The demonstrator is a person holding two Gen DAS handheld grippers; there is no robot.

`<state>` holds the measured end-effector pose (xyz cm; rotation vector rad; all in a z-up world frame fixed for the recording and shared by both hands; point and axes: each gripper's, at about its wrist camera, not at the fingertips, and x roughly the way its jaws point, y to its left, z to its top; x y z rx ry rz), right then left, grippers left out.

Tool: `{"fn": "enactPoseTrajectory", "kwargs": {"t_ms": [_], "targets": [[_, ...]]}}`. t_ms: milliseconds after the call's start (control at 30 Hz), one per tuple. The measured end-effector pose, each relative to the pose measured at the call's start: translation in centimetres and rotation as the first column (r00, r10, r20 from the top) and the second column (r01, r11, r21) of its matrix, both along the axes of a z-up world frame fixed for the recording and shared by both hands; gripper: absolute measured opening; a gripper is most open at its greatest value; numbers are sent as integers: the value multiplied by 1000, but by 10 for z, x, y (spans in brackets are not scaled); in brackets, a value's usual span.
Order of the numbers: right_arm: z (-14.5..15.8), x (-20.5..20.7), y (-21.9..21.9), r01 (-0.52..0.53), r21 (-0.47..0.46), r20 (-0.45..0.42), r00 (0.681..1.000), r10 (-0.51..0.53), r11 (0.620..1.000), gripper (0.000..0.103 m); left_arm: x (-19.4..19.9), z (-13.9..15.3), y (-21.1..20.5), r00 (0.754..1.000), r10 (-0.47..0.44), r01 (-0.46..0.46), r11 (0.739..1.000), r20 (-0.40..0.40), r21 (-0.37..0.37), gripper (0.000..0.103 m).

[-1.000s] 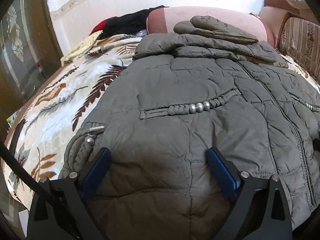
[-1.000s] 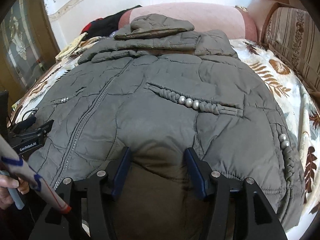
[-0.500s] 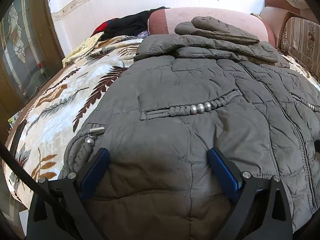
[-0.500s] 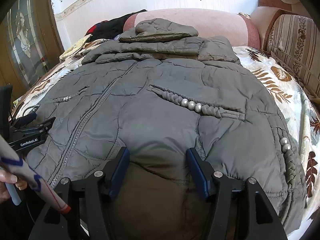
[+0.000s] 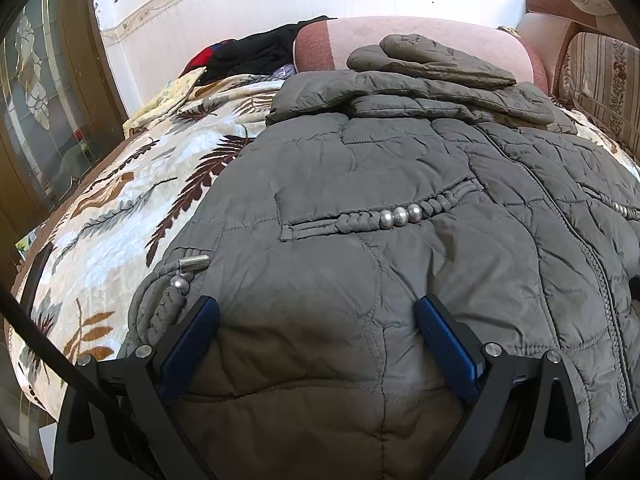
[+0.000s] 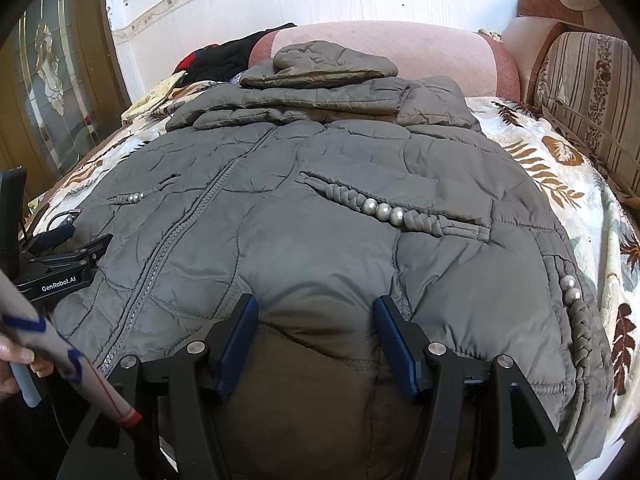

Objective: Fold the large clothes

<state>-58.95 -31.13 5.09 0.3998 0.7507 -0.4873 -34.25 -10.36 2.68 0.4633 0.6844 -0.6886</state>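
The grey quilted jacket (image 6: 320,216) lies spread on the bed with its zipper closed and its front side up. The sleeves are already laid across the top, near the collar, and the hood sits on them, so I judge that the next fold brings the bottom hem up toward that pile.

This explains where the two tongs are. The left gripper (image 5: 316,312) is at the hem on its own side, beside the braided cord with metal beads (image 5: 176,292). Its jaws stand wide apart with jacket fabric between them, but the pads do not press on it. The right gripper (image 6: 316,308) is at the hem on the other side of the zipper (image 6: 168,256). Its jaws are about half open, also astride a bulge of fabric, and they hold nothing. Both seem placed to pinch the hem at two points, so the wide garment can rise evenly.

The surface is a soft blanket with a leaf pattern (image 5: 120,208), which will give under pressure. Behind the jacket is a pink bolster (image 6: 420,52) and a heap of dark clothes (image 5: 256,52). A striped sofa cushion (image 6: 588,92) stands at one side, and a wooden door with patterned glass (image 6: 48,92) at the other. The wall is white tile.
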Motion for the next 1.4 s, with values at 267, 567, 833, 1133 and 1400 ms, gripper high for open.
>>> {"fn": "enactPoseTrajectory", "kwargs": {"t_ms": [267,567,833,1133,1400], "targets": [[0,0,1,2,-5,5,1000,-2,1000,65,0,0,0,1000,-1,1,1000,1,0,99],[0,-1,1,2,-8,6,1000,-2,1000,66,-1,0,0,1000,1,-1,1000,1,0,99],[1,-1,2,6,-17,12,1000,-6,1000,66,-1,0,0,1000,2,-2,1000,2,1,99],[0,-3,2,15,-18,15,1000,-15,1000,70,-1,0,1,1000,3,-3,1000,2,1,99],[1,-4,2,15,-12,15,1000,-15,1000,72,-4,1,4,1000,8,-8,1000,4,0,99]]}}
